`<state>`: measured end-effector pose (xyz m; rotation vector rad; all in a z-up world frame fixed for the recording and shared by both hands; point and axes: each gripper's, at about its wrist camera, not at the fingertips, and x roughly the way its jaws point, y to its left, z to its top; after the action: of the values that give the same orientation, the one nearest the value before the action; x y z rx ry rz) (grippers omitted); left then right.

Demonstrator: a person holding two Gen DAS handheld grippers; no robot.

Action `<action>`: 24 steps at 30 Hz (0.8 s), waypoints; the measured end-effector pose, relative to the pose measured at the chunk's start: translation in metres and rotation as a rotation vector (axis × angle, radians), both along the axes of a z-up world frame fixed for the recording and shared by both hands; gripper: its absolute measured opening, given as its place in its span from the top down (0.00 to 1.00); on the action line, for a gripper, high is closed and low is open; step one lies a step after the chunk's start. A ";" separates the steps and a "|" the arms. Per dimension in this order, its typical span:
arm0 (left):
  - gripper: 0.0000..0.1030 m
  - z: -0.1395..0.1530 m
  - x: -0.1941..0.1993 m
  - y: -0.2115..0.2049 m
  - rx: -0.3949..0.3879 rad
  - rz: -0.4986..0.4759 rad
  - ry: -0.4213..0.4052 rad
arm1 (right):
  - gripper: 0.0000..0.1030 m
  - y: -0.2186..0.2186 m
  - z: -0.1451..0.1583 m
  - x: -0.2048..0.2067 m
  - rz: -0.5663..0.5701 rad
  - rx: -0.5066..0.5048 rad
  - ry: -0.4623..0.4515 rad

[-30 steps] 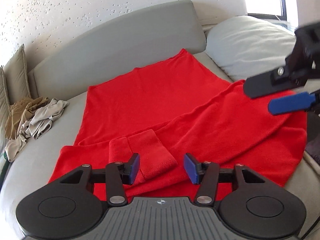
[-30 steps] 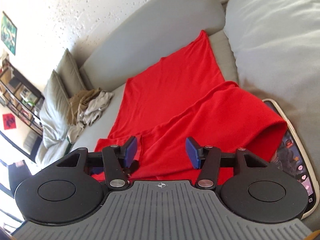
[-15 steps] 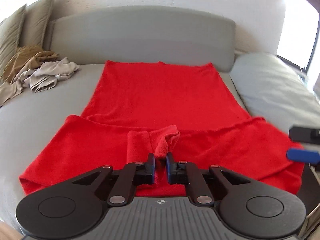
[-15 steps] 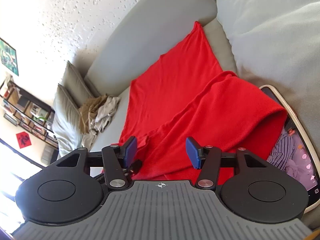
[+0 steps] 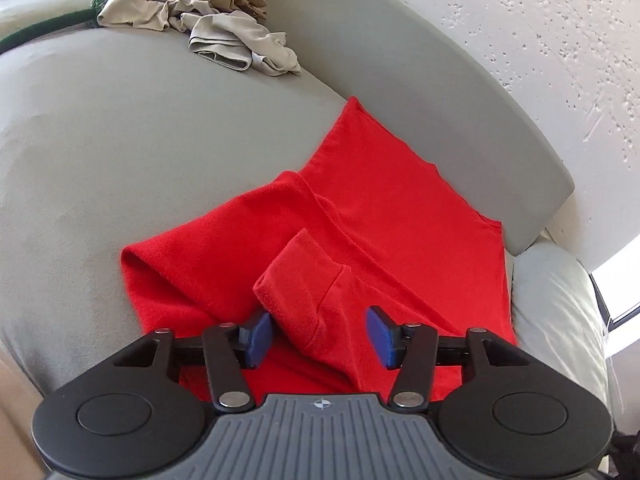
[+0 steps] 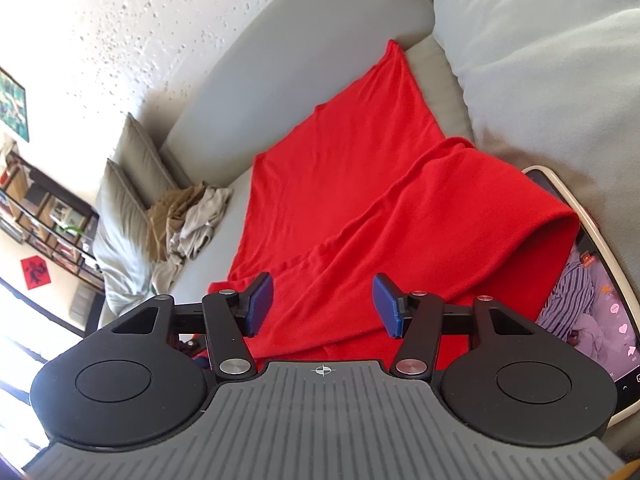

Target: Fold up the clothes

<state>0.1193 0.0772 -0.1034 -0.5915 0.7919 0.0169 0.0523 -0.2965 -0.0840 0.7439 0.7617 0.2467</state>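
The left gripper [image 5: 318,334] had let go, its blue pads spread wide around the folded cuff [image 5: 298,286] of the red knit sweater [image 5: 380,216] it pinched half a second before. The right gripper [image 6: 322,306] hovered open and empty over the sweater's near hem. The sweater lay on the grey sofa [image 5: 120,152], body toward twelve o'clock, so the sleeve fold looked placed.

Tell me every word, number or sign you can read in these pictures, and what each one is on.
No text can be read clearly.
Red paper sign by the shelves: one dark character, too blurred to read.
Phone beside the red garment: screen shows heart and arrow icons with tiny numbers, too small to read.
Green picture on the wall: no legible words.
Grippers: only a crosshair mark, no lettering.
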 end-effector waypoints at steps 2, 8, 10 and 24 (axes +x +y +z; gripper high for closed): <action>0.51 -0.001 0.007 0.002 -0.029 0.020 0.007 | 0.44 0.002 0.000 0.000 0.004 -0.010 0.001; 0.98 0.006 0.020 -0.002 0.070 0.004 -0.008 | 0.44 0.000 -0.004 0.001 -0.006 -0.017 0.015; 0.98 0.014 0.015 -0.003 0.112 0.002 -0.070 | 0.44 -0.003 -0.005 -0.001 -0.012 -0.012 0.018; 0.84 0.003 0.012 0.009 0.254 0.035 -0.014 | 0.44 -0.012 -0.005 -0.002 -0.073 -0.025 0.014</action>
<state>0.1313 0.0863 -0.1000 -0.3643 0.7516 0.1430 0.0501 -0.3084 -0.0890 0.7485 0.7485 0.1657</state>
